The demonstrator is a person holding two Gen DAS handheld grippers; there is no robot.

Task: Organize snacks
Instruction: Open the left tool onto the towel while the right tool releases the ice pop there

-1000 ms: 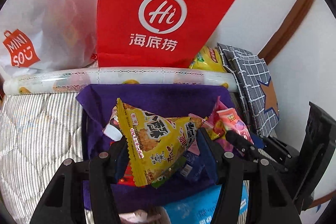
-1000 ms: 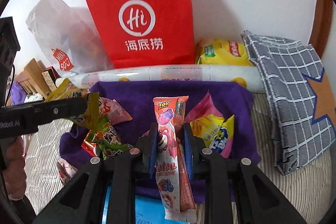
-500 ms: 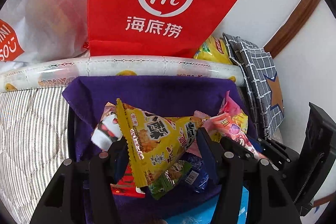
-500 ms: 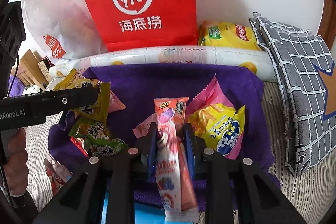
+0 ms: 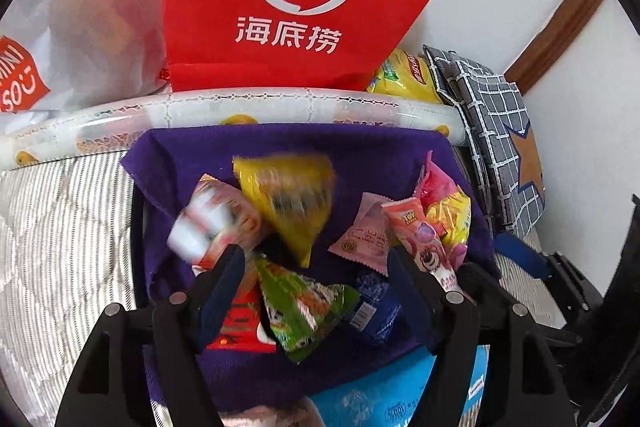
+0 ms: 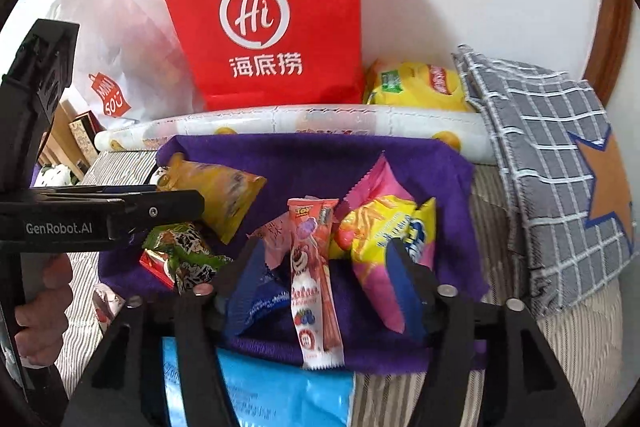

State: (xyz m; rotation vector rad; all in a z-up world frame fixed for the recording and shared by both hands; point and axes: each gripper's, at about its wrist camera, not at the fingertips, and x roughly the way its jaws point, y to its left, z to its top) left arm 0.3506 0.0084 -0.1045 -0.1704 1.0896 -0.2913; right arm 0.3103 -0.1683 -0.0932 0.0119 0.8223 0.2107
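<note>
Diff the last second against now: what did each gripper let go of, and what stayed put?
Both released. The left gripper is opening; the yellow triangular pack has left its jaws and shows blurred over the purple cloth. The right gripper is opening too; the pink stick pack sits loose between its fingers, no longer clamped. Unchanged: red bag, yellow-pink chip bag, checked cushion.

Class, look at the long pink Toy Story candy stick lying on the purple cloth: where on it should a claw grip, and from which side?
Grip the candy stick across its narrow middle from above, fingers either side: it lies flat and slim, with neighbouring packets crowding its top end.
</note>
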